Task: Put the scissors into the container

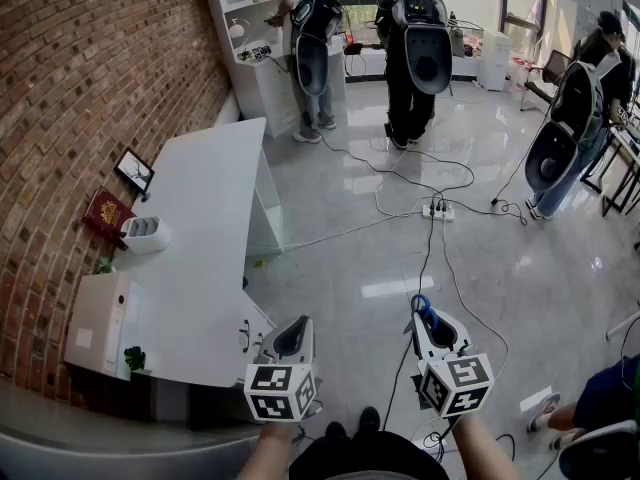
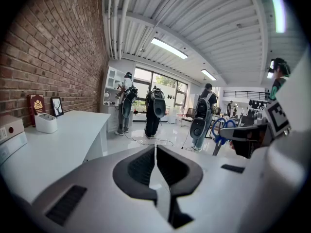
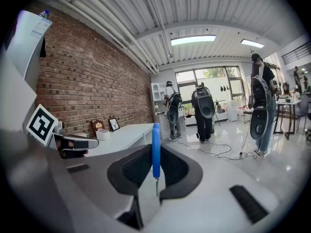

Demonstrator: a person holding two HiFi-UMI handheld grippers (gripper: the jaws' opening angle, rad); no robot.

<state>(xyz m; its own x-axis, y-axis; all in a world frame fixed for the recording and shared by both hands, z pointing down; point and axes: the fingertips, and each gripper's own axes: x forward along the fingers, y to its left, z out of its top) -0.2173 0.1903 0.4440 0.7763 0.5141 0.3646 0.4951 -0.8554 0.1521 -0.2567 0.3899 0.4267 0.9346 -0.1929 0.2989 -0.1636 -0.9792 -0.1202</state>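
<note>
1. The right hand-held gripper [image 3: 155,166] has its jaws pressed onto the scissors [image 3: 155,147]. The blue handle stands upright between the dark pads, and a thin strip of metal shows just below it.
2. In the head view the scissors sit at the lower centre-right of the frame. Their blue loop pokes past the tip of the right hand-held gripper, over the floor [image 1: 500,268] and well apart from the white surface [image 1: 200,268].
3. The left hand-held gripper [image 2: 155,152] has its jaws brought together with nothing between them. In the head view it is at the lower centre, just beside the near corner of the surface.
4. The container [image 1: 146,234], white and open at the top, stands on the surface at the left of the head view, near the brick wall [image 1: 80,68]. It is far from both hand-held grippers.
5. A red book [image 1: 105,213] and a small picture frame [image 1: 133,170] stand against the wall just beyond the container.
6. Cables [image 1: 400,183] trail across the glossy floor to a power strip [image 1: 437,209] at the centre of the head view.
7. Several people [image 1: 410,48] carrying backpacks stand along the top and right edge of the head view.
</note>
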